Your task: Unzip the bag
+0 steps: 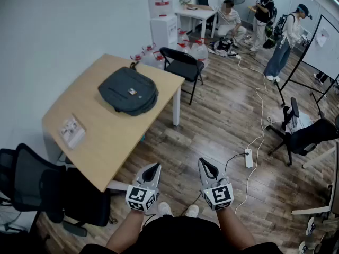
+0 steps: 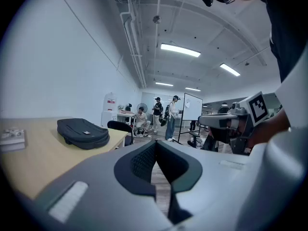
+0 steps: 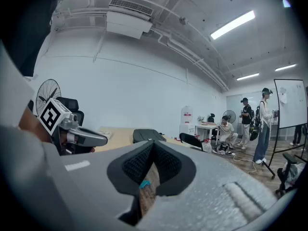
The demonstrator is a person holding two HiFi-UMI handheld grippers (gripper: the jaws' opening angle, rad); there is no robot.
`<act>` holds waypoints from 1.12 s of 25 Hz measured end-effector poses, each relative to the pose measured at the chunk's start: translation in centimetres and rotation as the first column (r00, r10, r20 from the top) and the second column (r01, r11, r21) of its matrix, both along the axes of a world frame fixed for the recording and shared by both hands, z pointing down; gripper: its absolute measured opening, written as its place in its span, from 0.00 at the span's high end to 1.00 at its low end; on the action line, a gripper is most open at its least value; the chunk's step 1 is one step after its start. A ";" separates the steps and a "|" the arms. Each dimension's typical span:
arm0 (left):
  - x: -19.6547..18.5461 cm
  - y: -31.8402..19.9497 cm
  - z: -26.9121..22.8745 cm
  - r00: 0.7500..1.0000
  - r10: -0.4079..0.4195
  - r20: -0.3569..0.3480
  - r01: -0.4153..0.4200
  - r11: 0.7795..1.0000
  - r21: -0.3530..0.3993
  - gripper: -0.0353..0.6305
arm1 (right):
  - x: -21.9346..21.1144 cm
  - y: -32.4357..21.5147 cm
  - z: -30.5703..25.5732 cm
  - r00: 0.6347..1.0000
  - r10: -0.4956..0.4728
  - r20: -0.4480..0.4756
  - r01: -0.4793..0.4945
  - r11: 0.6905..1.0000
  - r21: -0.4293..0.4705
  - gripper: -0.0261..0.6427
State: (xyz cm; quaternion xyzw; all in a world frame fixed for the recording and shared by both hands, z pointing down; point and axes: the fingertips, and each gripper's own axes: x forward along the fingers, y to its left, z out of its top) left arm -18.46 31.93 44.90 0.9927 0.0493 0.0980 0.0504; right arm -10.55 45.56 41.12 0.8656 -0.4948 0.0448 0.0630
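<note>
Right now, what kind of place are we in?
Likely an office or lab workroom: a wooden desk bearing a backpack, a whiteboard on a stand, and a water dispenser by the wall.

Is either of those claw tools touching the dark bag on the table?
No, the left gripper and right gripper are both held over the floor, apart from the bag lying on the table.

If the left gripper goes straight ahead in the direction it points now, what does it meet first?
Probably the wooden floor. The left gripper points a little downward, and in its own view the table and the black folding chair lie left of its line. Depth is unclear.
</note>
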 end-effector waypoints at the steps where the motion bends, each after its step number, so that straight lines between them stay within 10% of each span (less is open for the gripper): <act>1: 0.1 -0.2 -0.2 1.000 0.006 -0.005 -0.006 1.000 -0.001 0.92 | 0.0 -0.3 0.1 1.000 0.005 0.004 -0.005 1.000 -0.003 0.96; 28: 4.7 -7.3 1.6 0.999 0.046 0.009 -0.046 0.999 0.011 0.92 | 4.1 -7.4 2.0 0.999 0.020 0.042 -0.021 1.000 0.019 0.96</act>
